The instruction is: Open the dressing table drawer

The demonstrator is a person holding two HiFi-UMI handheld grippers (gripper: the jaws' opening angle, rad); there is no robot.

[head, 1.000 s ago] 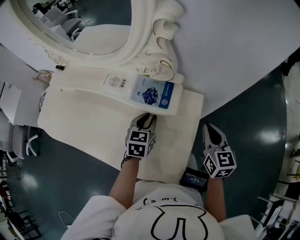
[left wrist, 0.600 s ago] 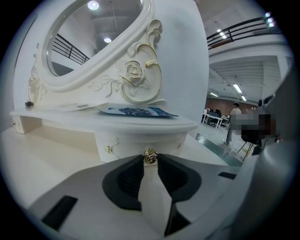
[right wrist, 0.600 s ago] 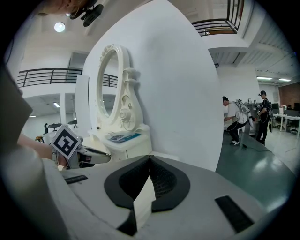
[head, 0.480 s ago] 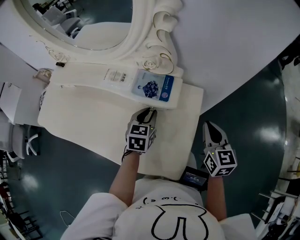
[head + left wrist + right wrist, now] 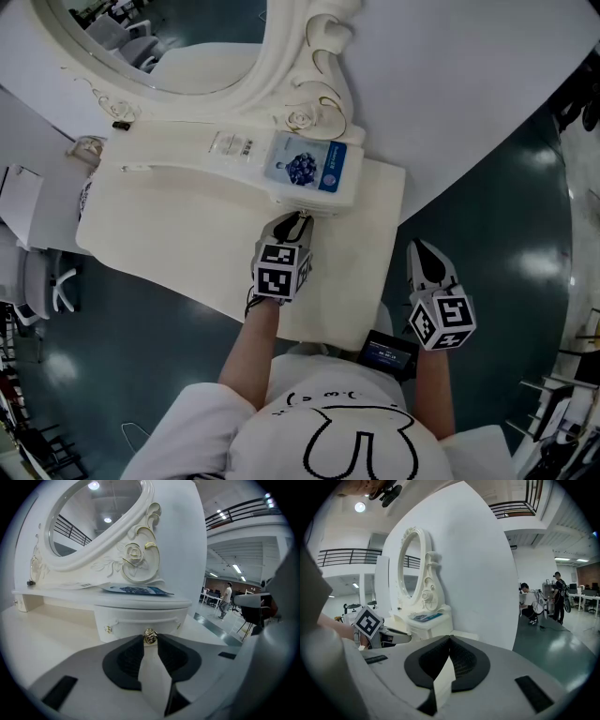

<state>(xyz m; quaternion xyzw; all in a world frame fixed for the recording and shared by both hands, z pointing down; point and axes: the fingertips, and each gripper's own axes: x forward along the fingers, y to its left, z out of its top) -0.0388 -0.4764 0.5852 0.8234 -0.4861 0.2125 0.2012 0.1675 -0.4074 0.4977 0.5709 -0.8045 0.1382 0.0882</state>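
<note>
The small white drawer (image 5: pixel 140 620) sits under the raised shelf of the dressing table, with a gold knob (image 5: pixel 150 637) at the middle of its curved front. My left gripper (image 5: pixel 150 640) is shut on that knob, which shows pinched at the jaw tips. From above, the left gripper (image 5: pixel 299 221) touches the drawer front (image 5: pixel 305 208) below the shelf. My right gripper (image 5: pixel 419 251) hangs off the table's right edge over the floor. In its own view the right gripper (image 5: pixel 450 638) is shut with nothing between its jaws.
A blue and white sheet-mask packet (image 5: pixel 314 169) lies on the shelf above the drawer. The oval mirror with its carved frame (image 5: pixel 309 66) stands behind it, against a white partition (image 5: pixel 450 94). The cream tabletop (image 5: pixel 178 244) spreads to the left. A person crouches far off (image 5: pixel 532 604).
The left gripper stays on the knob and the drawer front has not visibly moved. The right gripper has drifted slightly beside the table's edge.
</note>
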